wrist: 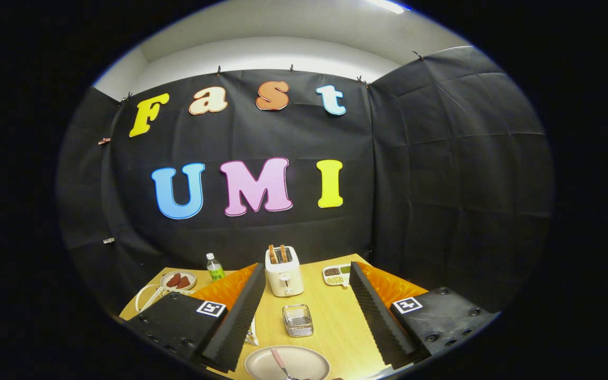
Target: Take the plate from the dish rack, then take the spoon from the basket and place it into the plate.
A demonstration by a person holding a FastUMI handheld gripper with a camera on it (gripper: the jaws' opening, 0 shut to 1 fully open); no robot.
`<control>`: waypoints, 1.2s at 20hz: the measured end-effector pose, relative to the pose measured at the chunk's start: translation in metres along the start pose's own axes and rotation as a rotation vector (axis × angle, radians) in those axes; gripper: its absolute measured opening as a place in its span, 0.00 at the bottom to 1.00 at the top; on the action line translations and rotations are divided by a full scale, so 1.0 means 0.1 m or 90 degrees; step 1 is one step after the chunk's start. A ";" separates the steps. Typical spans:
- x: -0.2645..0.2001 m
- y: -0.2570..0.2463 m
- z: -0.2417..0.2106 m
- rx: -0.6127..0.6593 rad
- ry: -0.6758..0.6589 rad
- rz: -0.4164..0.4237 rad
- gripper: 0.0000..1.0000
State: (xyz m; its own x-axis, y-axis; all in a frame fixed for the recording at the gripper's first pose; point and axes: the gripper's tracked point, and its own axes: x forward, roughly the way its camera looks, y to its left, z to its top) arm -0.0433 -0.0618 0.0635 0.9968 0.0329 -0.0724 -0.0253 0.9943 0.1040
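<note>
Nearest the lens, at the bottom centre of the frame, a beige plate [287, 363] lies flat on the wooden table [330, 322] with the spoon [281, 363] resting in it, handle pointing away toward the middle of the table. Framing it, the gripper [304, 327] has its two black ribbed fingers [240, 311] spread wide with nothing between them but bare table and a small wire basket [297, 320], which stands just beyond the plate. Past the basket, at frame centre, sits a white toaster [284, 272] with two slices up; to its right a divided snack dish [335, 274], to its left a green-labelled bottle [215, 267], a small plate of reddish food [178, 280] and, at lower left, what looks like a white wire dish rack [151, 296]. By this layout the task looks finished or nearly so. What remains risky is the retreat: a low or sideways swing of the open fingers could clip the plate rim or knock the basket, tipping the spoon out
</note>
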 end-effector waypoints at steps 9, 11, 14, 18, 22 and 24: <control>0.15 -0.05 0.00 0.004 0.002 0.004 0.98; 0.20 -0.05 -0.04 -0.005 0.009 0.002 0.98; 0.27 -0.04 -0.08 -0.028 0.005 0.009 0.98; 0.39 -0.09 -0.22 -0.055 0.005 0.043 0.98; 0.55 -0.20 -0.38 -0.043 0.024 0.094 0.98; 0.62 -0.26 -0.38 -0.037 0.019 0.126 0.98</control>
State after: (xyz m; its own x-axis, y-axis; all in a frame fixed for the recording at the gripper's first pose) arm 0.0166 -0.0815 0.0181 0.9693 0.2306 -0.0855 -0.2258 0.9722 0.0620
